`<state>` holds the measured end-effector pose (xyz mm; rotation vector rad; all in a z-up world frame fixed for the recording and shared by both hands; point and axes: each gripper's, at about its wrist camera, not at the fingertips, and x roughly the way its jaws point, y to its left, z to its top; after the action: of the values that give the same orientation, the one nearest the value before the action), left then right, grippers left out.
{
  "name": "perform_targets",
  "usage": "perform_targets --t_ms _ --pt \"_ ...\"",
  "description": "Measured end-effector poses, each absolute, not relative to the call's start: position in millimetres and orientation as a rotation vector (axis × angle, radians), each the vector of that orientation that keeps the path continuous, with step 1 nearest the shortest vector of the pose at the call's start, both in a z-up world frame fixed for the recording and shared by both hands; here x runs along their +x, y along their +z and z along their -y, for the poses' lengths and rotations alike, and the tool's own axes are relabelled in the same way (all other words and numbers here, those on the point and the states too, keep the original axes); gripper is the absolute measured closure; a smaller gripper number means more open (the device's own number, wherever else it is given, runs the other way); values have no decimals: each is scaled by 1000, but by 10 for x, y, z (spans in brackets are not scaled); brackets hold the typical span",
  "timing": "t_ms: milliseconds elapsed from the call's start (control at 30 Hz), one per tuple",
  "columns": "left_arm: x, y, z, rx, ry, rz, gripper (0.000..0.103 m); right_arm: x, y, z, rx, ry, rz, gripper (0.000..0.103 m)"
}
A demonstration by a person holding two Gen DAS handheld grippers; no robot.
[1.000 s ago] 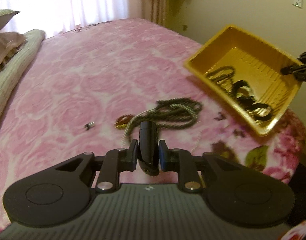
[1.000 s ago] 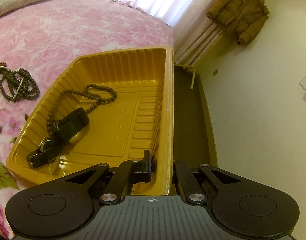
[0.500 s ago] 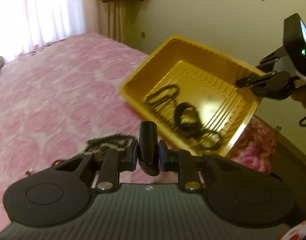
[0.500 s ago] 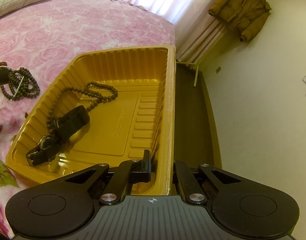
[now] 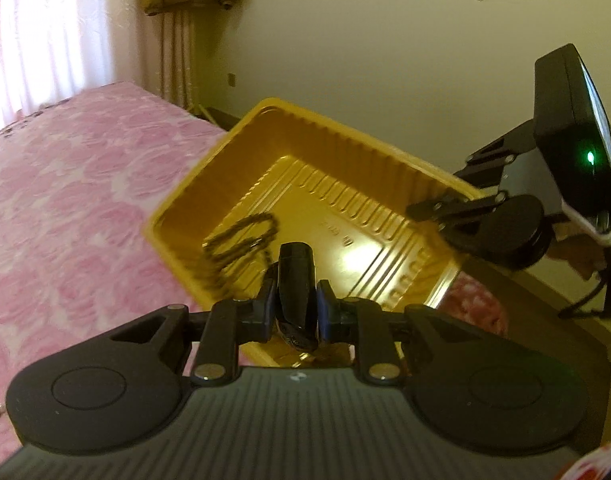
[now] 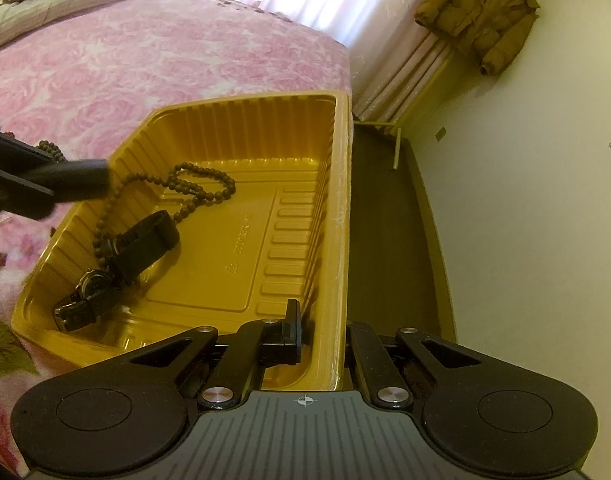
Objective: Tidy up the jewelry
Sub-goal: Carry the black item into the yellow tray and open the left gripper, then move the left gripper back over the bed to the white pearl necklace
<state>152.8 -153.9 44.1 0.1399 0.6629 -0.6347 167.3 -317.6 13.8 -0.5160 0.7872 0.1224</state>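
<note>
My left gripper (image 5: pixel 296 308) is shut on a glossy black oblong piece (image 5: pixel 295 280) and holds it above the near corner of the yellow plastic tray (image 5: pixel 265 106). From the right wrist view the same piece (image 6: pixel 81 184) hangs over the tray's left wall. My right gripper (image 6: pixel 321 336) is shut on the tray's rim (image 6: pixel 341 200), one finger inside and one outside. Inside the tray lie a brown bead necklace (image 6: pixel 201 184), a black strap (image 6: pixel 145 240) and a dark wristwatch (image 6: pixel 89 296). The necklace (image 5: pixel 241 240) is blurred in the left wrist view.
The tray rests at the corner of a bed with a pink floral cover (image 6: pixel 145 52). More dark beads (image 6: pixel 51 148) lie on the cover left of the tray. A dark footboard (image 6: pixel 389 240) and a cream wall are to the right. A brown jacket (image 6: pixel 477 12) hangs by the curtain.
My left gripper has carried the black piece from above the bed cover to over the tray. The right gripper and the tray have stayed put.
</note>
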Motion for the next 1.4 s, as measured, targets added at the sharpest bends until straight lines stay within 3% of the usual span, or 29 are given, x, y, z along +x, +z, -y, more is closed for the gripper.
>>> perform_targets --t_ms 800,1133,1400 --pt "1643 309 1790 62 -728 -675 82 1683 133 3200 -500 128 -795 98" --pt "1594 383 1232 22 -593 -636 79 1684 136 3187 -499 125 -795 98" --pt "1404 144 495 31 -370 -672 78 1684 129 3195 -503 125 -793 98"
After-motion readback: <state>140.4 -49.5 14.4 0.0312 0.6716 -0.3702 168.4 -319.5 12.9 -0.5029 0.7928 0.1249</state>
